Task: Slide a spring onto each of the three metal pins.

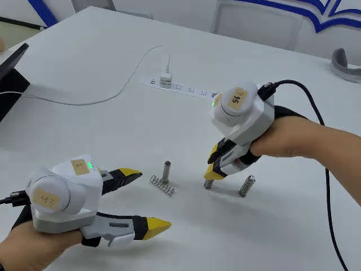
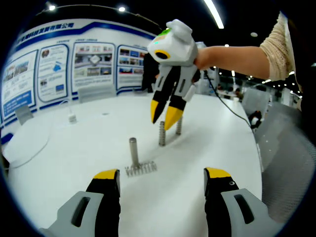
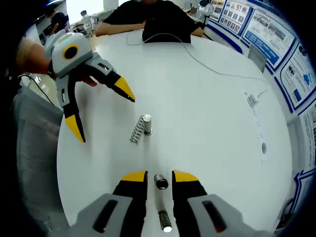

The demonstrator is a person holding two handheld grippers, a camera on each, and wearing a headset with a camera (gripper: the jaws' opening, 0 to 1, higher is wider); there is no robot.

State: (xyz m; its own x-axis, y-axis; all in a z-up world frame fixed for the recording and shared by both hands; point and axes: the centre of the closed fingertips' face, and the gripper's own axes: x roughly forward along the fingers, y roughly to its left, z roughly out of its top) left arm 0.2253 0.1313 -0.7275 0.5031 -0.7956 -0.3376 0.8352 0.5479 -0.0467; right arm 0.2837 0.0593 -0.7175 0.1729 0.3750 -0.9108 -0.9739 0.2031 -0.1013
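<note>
Lining up on the last loose spring.
My left gripper (image 1: 144, 199) lies low and level, jaws spread wide and empty, aimed at the loose spring (image 1: 162, 185) at the foot of the bare pin (image 1: 166, 171). My right gripper (image 1: 214, 165) points steeply down, jaws narrowly apart and holding nothing, over a sprung pin (image 1: 208, 183); the second sprung pin (image 1: 246, 185) stands beside it.

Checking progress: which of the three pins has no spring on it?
The pin nearest the left gripper: its shaft is bare, with a spring lying flat on the table at its base. The other two pins wear springs.
</note>
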